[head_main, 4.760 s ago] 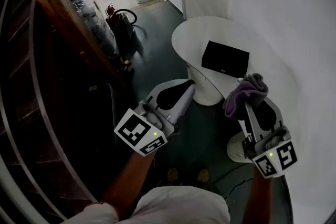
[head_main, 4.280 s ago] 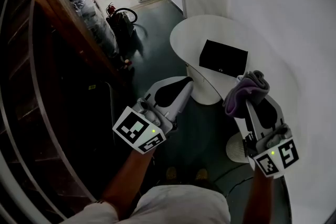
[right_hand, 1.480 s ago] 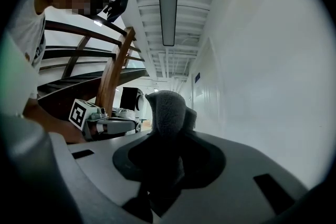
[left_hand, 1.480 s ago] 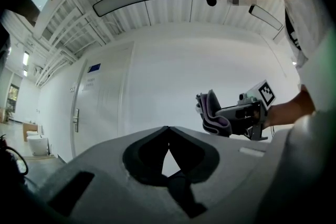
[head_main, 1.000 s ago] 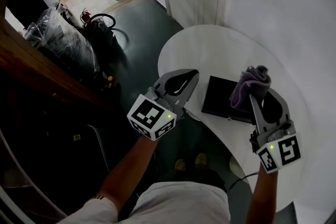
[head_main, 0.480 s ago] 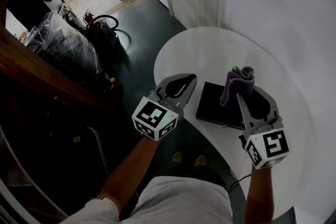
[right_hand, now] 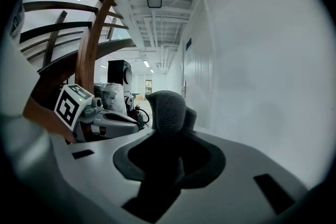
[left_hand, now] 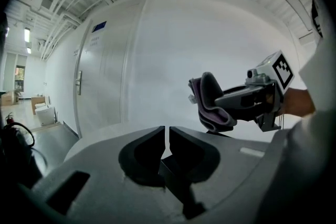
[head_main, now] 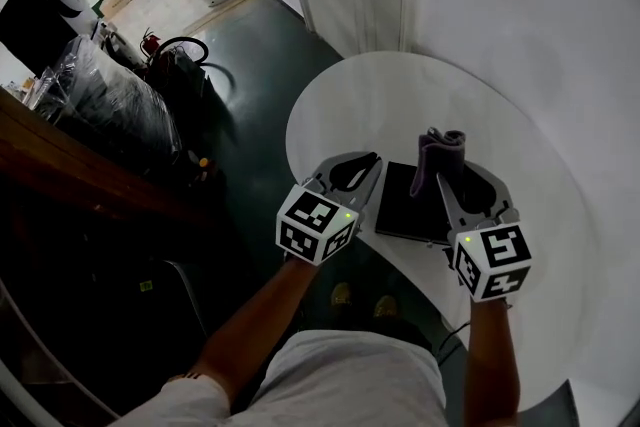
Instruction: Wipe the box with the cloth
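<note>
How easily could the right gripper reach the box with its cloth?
Probably easily, yes. The right gripper holds the cloth about over the box on the table, with nothing seen between them. The left gripper, empty, is off to the box's left side.

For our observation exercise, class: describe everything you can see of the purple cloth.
The cloth is soft, fuzzy-looking purple fabric, folded into a thick bunch. It is clamped between the jaws of the right tool, its rounded folded end sticking out past the tips. It is over the black box on the white round table; whether it touches the box cannot be told. Only the tool is seen touching it.
</note>
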`<control>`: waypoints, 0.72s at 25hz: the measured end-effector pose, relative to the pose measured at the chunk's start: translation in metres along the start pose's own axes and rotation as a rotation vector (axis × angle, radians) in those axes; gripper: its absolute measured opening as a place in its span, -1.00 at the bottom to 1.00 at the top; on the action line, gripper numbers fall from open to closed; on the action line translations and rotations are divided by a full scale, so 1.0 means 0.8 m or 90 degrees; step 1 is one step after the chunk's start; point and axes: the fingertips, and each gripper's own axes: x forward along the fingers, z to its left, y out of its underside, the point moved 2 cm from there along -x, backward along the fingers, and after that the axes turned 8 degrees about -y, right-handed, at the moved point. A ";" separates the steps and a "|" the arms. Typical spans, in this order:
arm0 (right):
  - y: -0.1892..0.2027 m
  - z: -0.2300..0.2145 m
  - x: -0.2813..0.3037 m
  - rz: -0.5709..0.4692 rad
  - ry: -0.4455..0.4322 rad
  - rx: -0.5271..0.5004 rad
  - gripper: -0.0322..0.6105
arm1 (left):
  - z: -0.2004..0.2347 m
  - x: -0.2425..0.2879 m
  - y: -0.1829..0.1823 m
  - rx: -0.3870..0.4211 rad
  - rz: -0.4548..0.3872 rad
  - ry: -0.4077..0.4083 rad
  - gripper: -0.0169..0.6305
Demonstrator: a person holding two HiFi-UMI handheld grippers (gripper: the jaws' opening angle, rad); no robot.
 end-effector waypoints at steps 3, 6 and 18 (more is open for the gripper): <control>0.010 0.000 0.013 0.030 0.002 0.019 -0.58 | 0.001 0.007 0.014 -0.014 0.031 0.010 -0.85; 0.021 0.001 0.025 0.065 0.000 0.033 -0.58 | 0.000 0.014 0.026 -0.031 0.061 0.023 -0.64; 0.070 0.007 0.068 0.202 -0.018 0.015 -0.58 | -0.018 0.039 0.093 -0.093 0.206 0.074 -0.52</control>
